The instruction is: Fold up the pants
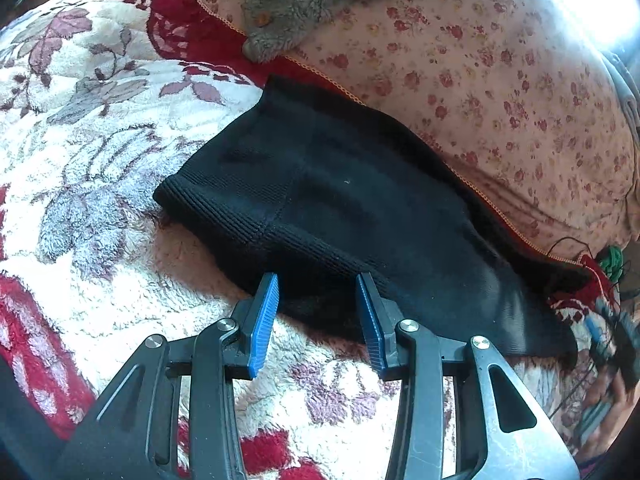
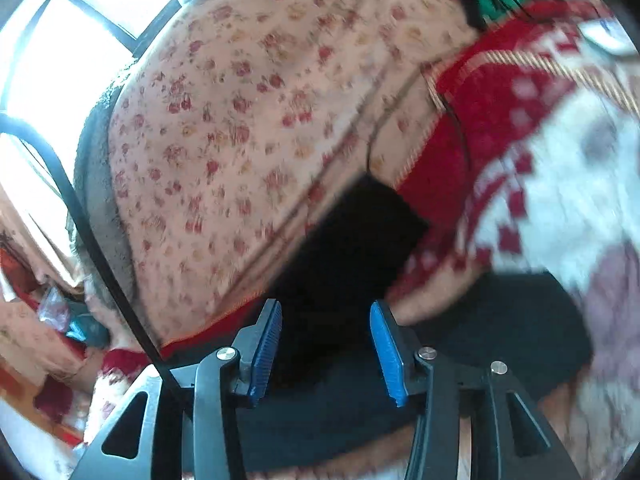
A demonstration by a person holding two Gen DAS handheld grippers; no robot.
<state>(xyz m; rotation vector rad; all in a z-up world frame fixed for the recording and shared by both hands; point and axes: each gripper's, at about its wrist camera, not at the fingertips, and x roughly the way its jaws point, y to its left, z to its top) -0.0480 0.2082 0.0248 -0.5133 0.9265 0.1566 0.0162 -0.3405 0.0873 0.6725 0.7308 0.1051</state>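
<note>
The black knit pants (image 1: pixel 340 208) lie folded flat on a fluffy white and red floral blanket (image 1: pixel 100 160), ribbed waistband toward the left. My left gripper (image 1: pixel 318 284) is open, its blue pads at the near edge of the pants, holding nothing. In the right wrist view, which is blurred by motion, the pants (image 2: pixel 352 248) show as a dark shape ahead and below. My right gripper (image 2: pixel 326 312) is open just above the black fabric, holding nothing.
A pink floral quilt (image 1: pixel 500 92) is bunched along the far side of the pants and fills the right wrist view (image 2: pixel 240 120). A grey fleece garment with buttons (image 1: pixel 288 8) lies at the back. Green and red yarn (image 1: pixel 610 260) sits at the right.
</note>
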